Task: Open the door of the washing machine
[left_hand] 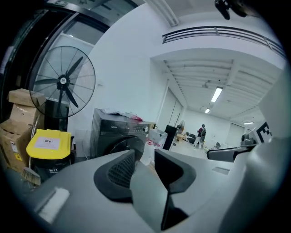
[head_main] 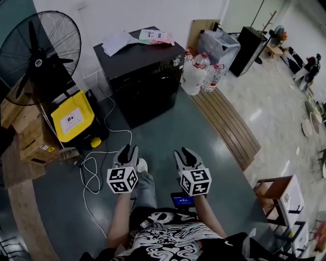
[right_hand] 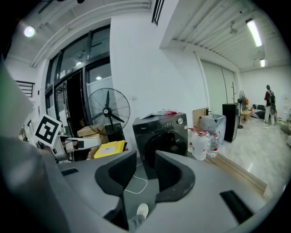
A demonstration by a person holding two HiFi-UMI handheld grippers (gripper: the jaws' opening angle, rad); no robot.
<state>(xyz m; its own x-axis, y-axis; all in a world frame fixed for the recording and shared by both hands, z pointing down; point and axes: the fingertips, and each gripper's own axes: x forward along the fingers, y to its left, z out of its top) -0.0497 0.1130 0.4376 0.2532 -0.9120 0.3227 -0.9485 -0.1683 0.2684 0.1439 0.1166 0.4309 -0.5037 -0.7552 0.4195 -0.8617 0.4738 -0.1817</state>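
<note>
Washing machine sits well ahead, door facing left gripper and right gripper, both parted, empty.

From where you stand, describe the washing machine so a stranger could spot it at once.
Look along the white back wall, between the big black fan and the cluster of water bottles. The washing machine stands there. Unlike its neighbours, it is a black box with a round front door and papers on top.
</note>
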